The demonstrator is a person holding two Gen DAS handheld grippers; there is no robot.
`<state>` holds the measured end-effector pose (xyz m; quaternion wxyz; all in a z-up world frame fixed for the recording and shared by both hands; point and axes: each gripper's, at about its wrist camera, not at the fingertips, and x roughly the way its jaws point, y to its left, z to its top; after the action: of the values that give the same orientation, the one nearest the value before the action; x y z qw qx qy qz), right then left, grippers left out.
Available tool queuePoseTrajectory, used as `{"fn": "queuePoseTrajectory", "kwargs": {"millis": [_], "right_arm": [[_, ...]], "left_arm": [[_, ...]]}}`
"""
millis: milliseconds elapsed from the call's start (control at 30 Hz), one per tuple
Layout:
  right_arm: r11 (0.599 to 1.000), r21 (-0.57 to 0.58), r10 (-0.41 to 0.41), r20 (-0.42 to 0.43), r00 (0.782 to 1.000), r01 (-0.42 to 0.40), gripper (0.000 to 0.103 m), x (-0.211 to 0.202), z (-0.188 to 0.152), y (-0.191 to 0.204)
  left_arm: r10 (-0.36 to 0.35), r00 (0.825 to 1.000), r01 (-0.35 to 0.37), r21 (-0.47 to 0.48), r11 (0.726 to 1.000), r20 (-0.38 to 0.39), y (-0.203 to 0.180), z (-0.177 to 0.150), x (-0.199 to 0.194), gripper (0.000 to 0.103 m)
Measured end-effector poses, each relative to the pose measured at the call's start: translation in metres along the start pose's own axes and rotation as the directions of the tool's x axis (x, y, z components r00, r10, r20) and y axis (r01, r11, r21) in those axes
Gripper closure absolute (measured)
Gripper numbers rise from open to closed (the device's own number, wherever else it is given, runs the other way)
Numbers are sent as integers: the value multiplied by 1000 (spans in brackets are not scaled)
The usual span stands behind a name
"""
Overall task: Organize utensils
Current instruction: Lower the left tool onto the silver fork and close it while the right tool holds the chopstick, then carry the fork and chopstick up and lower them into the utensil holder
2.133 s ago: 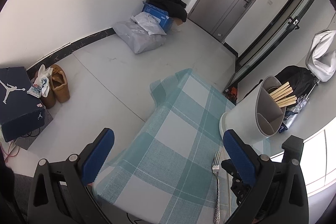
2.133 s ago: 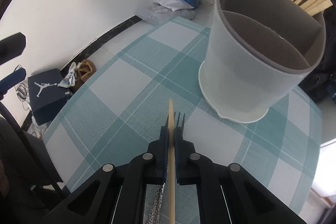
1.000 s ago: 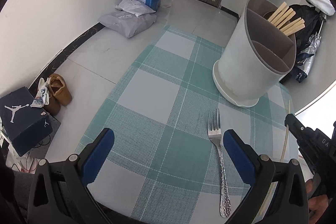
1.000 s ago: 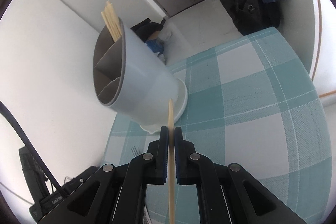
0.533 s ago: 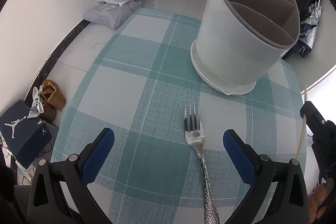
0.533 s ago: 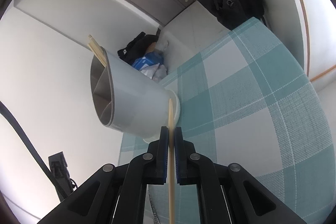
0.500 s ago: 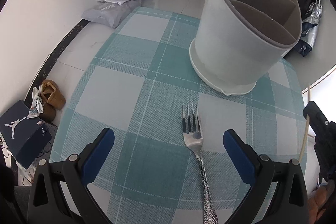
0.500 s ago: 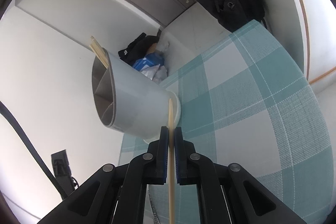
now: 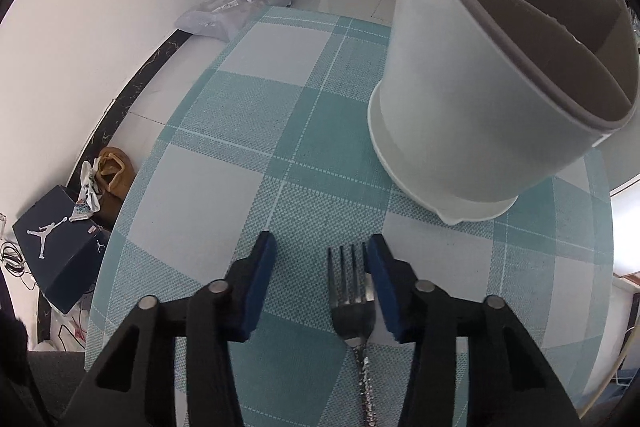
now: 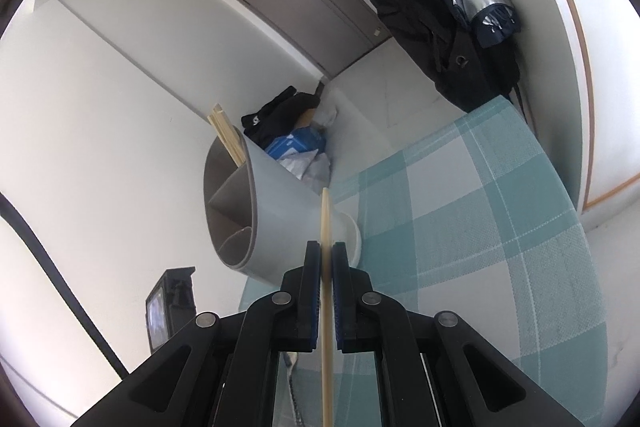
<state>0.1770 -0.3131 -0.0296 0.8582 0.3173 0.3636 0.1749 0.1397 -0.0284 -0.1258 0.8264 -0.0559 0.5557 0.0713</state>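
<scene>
Now one counter (image 9: 224,195), spread with a teal-and-white checked cloth, carries one grey utensil holder (image 9: 472,115) with three compartments and one silver fork (image 9: 351,301). Only the left wrist view shows the fork: it lies flat, tines toward the holder, between the blue pads of the left tongs (image 9: 322,259), close against the right-hand pad. Those left tongs are closing, their pads not yet pressing the fork. Only the right wrist view shows the right tongs (image 10: 326,259), pressed together on a single wooden chopstick (image 10: 327,223) whose tip stands in front of the holder's wall. That view also shows a bundle of chopsticks (image 10: 226,135) standing in the holder's far compartment; its count is unclear. A second ago the left tongs stood wide with the fork lying between them nearer the right finger, and the holder looked smaller and farther off.
</scene>
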Motion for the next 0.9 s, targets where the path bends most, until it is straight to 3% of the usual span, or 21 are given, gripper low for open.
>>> {"fn": "queuePoseTrajectory", "kwargs": {"millis": [67, 367, 600, 767, 900], "right_arm": [[1000, -4, -3, 5, 1000, 3, 98, -2, -1, 2], [999, -42, 1, 22, 1000, 0, 98, -5, -3, 7], [998, -68, -6, 30, 1000, 8, 98, -8, -6, 12], [994, -109, -3, 54, 999, 9, 98, -13, -9, 20], [975, -217, -36, 84, 996, 54, 98, -19, -18, 37]], "left_arm": [[-14, 1000, 14, 9, 1000, 7, -3, 0, 0, 87], [-92, 995, 92, -21, 996, 34, 7, -2, -3, 88], [-131, 984, 132, -1, 991, 121, 10, -3, -28, 88], [-173, 956, 172, 25, 985, 237, 13, -4, -59, 88], [-206, 931, 200, 52, 979, 301, 14, -6, -75, 88]]}}
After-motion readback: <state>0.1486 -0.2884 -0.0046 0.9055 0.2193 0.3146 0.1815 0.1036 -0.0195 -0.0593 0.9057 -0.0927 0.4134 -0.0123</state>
